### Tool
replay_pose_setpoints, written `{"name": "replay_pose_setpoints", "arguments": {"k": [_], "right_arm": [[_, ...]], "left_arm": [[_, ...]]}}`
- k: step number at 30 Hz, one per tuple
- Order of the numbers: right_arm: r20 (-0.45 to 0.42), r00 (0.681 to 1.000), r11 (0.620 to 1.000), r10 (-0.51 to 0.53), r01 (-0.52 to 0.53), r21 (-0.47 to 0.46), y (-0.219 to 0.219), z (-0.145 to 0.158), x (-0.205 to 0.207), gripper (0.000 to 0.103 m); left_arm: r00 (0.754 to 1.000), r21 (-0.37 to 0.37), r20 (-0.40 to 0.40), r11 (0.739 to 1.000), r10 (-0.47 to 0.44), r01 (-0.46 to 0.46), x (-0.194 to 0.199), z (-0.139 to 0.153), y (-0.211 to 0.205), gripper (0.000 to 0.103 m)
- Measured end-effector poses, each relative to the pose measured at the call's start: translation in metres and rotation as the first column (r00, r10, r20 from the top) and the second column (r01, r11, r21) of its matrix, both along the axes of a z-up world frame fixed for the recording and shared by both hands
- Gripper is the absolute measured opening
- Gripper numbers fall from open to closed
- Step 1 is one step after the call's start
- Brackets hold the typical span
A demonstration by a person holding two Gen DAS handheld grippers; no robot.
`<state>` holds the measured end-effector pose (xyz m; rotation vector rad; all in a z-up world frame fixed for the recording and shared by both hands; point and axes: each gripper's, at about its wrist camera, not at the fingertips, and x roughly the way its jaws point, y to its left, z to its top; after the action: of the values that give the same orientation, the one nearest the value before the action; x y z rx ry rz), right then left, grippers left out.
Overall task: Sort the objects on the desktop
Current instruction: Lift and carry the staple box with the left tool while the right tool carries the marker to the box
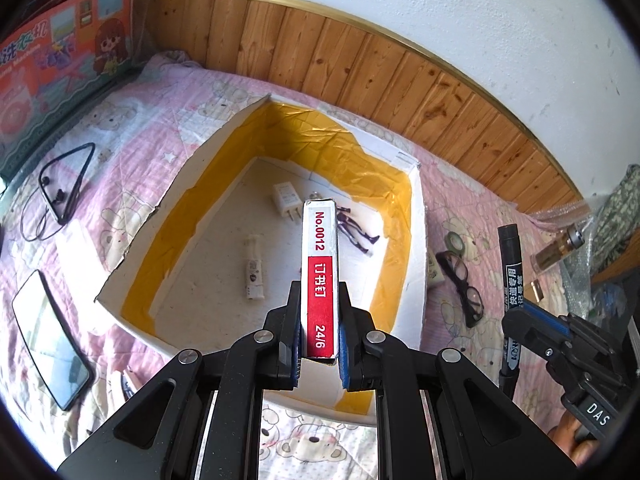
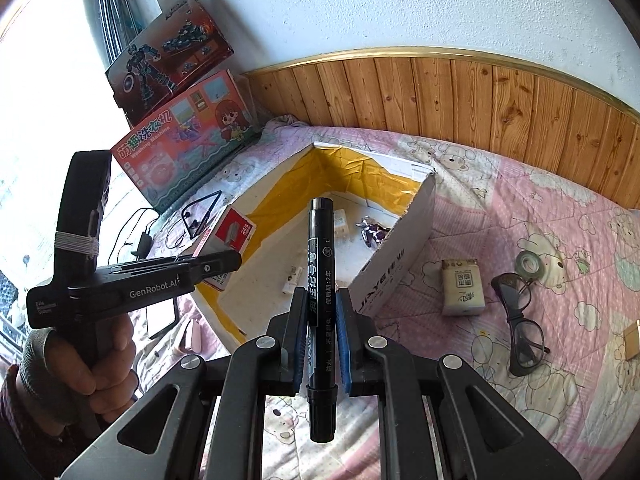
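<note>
My left gripper [image 1: 320, 300] is shut on a red and white staple box [image 1: 319, 276], held above the near side of the white box with yellow-taped walls [image 1: 340, 152]. Inside that box lie a white charger [image 1: 286, 200], a small purple figure [image 1: 356, 232] and a white tube [image 1: 254, 272]. My right gripper [image 2: 322, 308] is shut on a black marker [image 2: 320, 280] that points toward the open box [image 2: 400, 264]. In the right wrist view the left gripper [image 2: 208, 266] and its staple box [image 2: 236, 234] hang over the box's left rim.
On the pink quilt right of the box lie black glasses [image 2: 520, 320], a tissue pack [image 2: 462, 286], a tape roll [image 2: 530, 262] and a small brown bottle [image 1: 558, 250]. To the left lie a phone [image 1: 50, 332] and neckband earphones [image 1: 66, 184]. Toy boxes [image 2: 184, 140] lean against the wall.
</note>
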<state>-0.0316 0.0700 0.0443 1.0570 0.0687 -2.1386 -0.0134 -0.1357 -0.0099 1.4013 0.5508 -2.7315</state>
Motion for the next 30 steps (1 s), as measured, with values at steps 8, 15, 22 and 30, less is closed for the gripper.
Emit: {"name": "replay_pose_setpoints", "arguments": {"k": [8, 15, 22, 30], "right_arm": [[0.005, 1.0, 1.0, 0.002, -0.002, -0.009, -0.017, 0.0, -0.005, 0.015], [0.034, 0.999, 1.0, 0.007, -0.007, -0.005, -0.039, -0.005, -0.016, 0.015], [0.027, 1.0, 0.999, 0.015, -0.016, 0.041, -0.06, -0.009, -0.029, 0.015], [0.016, 0.999, 0.994, 0.046, -0.048, 0.098, -0.075, -0.013, -0.045, 0.015]], "left_arm": [[1.0, 0.045, 0.013, 0.999, 0.016, -0.016, -0.005, -0.002, -0.006, 0.014], [0.998, 0.097, 0.064, 0.995, 0.019, -0.025, -0.012, -0.014, -0.003, 0.014], [0.996, 0.08, 0.09, 0.996, 0.019, -0.026, -0.016, -0.019, 0.004, 0.014], [0.994, 0.053, 0.104, 0.998, 0.019, -0.024, -0.022, -0.023, 0.008, 0.014]]}}
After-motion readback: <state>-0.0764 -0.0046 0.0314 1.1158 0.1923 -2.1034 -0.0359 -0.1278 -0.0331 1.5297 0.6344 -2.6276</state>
